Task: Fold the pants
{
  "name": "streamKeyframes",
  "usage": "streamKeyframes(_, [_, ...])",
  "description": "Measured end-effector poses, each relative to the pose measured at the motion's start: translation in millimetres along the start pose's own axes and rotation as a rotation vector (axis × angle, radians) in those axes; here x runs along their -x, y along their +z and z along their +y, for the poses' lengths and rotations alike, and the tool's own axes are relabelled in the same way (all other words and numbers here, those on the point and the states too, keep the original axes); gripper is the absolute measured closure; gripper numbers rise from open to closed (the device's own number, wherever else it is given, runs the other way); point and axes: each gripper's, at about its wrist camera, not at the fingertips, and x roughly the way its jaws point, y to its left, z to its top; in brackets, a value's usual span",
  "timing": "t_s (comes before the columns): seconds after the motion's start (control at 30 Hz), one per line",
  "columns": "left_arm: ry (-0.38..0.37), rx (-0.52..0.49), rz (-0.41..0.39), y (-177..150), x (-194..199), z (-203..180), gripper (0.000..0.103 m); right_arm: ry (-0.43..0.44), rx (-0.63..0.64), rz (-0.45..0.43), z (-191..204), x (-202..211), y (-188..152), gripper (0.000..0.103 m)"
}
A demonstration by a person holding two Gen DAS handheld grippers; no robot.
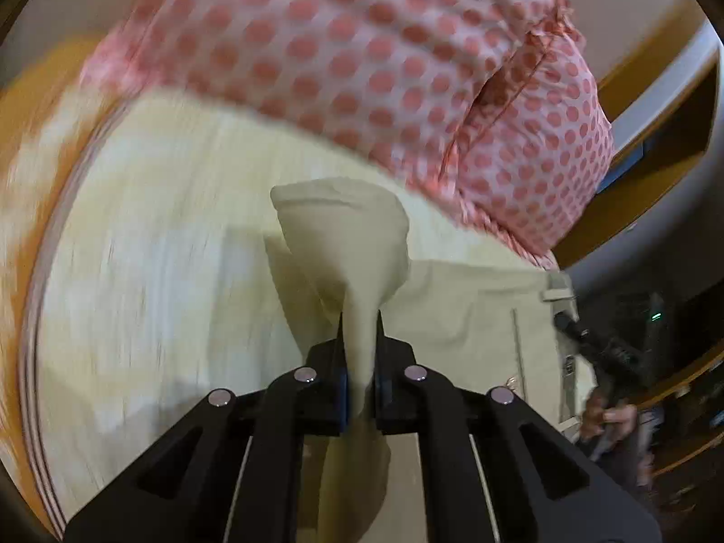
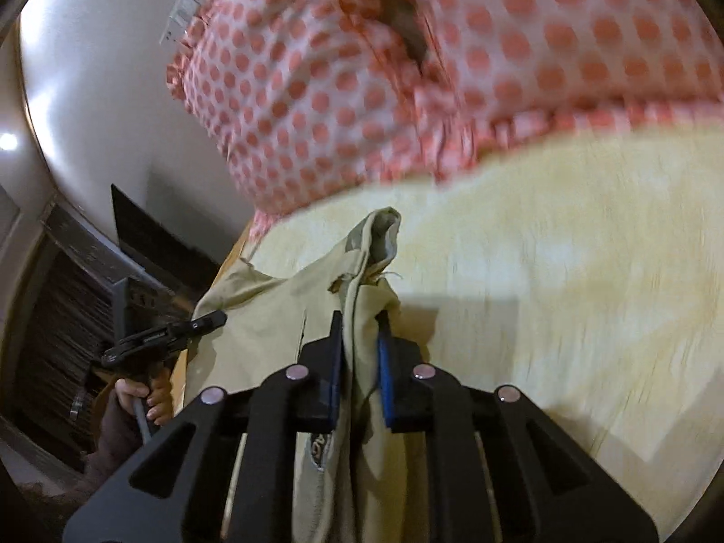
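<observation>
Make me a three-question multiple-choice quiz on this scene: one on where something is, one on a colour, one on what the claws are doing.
1. Where is the pillow?
A. under the pants
B. beyond the pants, on the bed
C. on the floor

2. What colour are the pants?
A. blue
B. black
C. beige

3. What are the left gripper and right gripper doing?
A. both pinch cloth
B. both hang open
C. only one grips

Answers: 1 B, the pillow lies past the pants on the bed. 2 C, the cloth is beige. 3 A, each has fabric clamped between its fingers.
</observation>
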Motion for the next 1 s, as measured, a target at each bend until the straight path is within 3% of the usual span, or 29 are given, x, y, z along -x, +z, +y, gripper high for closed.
streamKeyframes(0.13, [0.058, 0.003, -0.062, 49.1, -41.1, -0.8, 0.096, -0.117, 0.029, -0.074, -18.5, -23.5, 36.1, 0.09])
streamKeyframes(0.2, [0.123, -0.006, -0.035, 61.7, -68.2, -0.2, 0.094, -0.213, 0.031, -0.022, -33.7, -49.4, 41.1, 0.088])
streamKeyframes(0.27, [0.202, -0.026, 0.013, 63.7, -85.4, -1.5, 0.091, -0.347, 0.039, 0.047, -41.3, -60.5, 38.0, 0.075])
streamKeyframes(0.3, [0.215, -0.036, 0.01, 61.5, -83.0, -2.4, 0.087, -0.379, 0.052, 0.039, -40.5, -54.5, 34.3, 0.068])
streamKeyframes(0.37, [0.253, -0.064, -0.054, 53.3, -59.8, -8.2, 0.085, -0.379, 0.085, -0.026, -30.7, -33.7, 27.7, 0.059])
streamKeyframes(0.4, [0.262, -0.077, -0.092, 47.2, -43.2, -13.0, 0.081, -0.353, 0.094, -0.056, -23.0, -22.6, 24.3, 0.047])
streamKeyframes(0.43, [0.219, -0.081, -0.121, 39.8, -27.0, -18.5, 0.076, -0.28, 0.092, -0.072, -14.3, -11.1, 19.0, 0.042])
streamKeyframes(0.47, [0.161, -0.078, -0.13, 33.3, -16.5, -23.2, 0.061, -0.205, 0.082, -0.058, -8.2, -6.6, 13.5, 0.042])
streamKeyframes(0.5, [0.082, -0.065, -0.133, 23.9, -7.3, -29.7, 0.039, -0.161, 0.071, -0.037, -4.8, -6.4, 8.6, 0.041])
streamKeyframes(0.53, [0.035, -0.056, -0.127, 17.4, -4.7, -34.9, 0.031, -0.114, 0.05, 0.002, -0.3, -11.4, 1.5, 0.04])
streamKeyframes(0.57, [-0.026, -0.048, -0.095, 7.7, -8.3, -40.8, 0.027, -0.098, 0.031, 0.053, 0.1, -19.9, -5.6, 0.039])
streamKeyframes(0.6, [-0.039, -0.041, -0.059, 3.2, -15.1, -43.3, 0.027, -0.119, 0.014, 0.093, -0.6, -27.6, -12.1, 0.036])
streamKeyframes(0.63, [-0.027, -0.02, 0.012, -2.6, -31.6, -43.4, 0.027, -0.196, -0.024, 0.164, -8.0, -42.2, -18.7, 0.036])
streamKeyframes(0.67, [0.014, 0.001, 0.066, -7.2, -48.5, -42.2, 0.028, -0.225, -0.055, 0.187, -12.5, -49.3, -22.1, 0.035])
streamKeyframes(0.7, [0.057, 0.013, 0.099, -10.2, -59.2, -39.9, 0.033, -0.245, -0.082, 0.149, -11.5, -42.0, -23.0, 0.036])
streamKeyframes(0.73, [0.1, 0.016, 0.118, -14.4, -67.2, -36.8, 0.038, -0.322, -0.086, 0.159, -6.2, -37.7, -24.0, 0.034])
streamKeyframes(0.77, [0.135, -0.011, 0.086, -18.2, -62.5, -40.6, 0.039, -0.402, -0.067, 0.163, 5.1, -29.6, -28.2, 0.032])
streamKeyframes(0.83, [0.276, -0.069, 0.039, -29.1, -43.6, -55.3, 0.037, -0.425, 0.008, 0.123, 32.0, -10.9, -46.7, 0.013])
streamKeyframes(0.87, [0.298, -0.091, 0.012, -36.2, -32.9, -61.4, 0.033, -0.449, 0.058, 0.106, 47.5, -3.5, -59.6, 0.008])
streamKeyframes(0.9, [0.316, -0.119, -0.025, -48.7, -17.1, -68.1, 0.021, -0.506, 0.119, 0.086, 67.0, 4.6, -78.9, 0.002])
streamKeyframes(1.0, [0.386, -0.179, -0.093, -91.9, 16.7, -81.9, 0.01, -0.627, 0.229, 0.044, 97.1, 14.7, -130.5, 0.002])
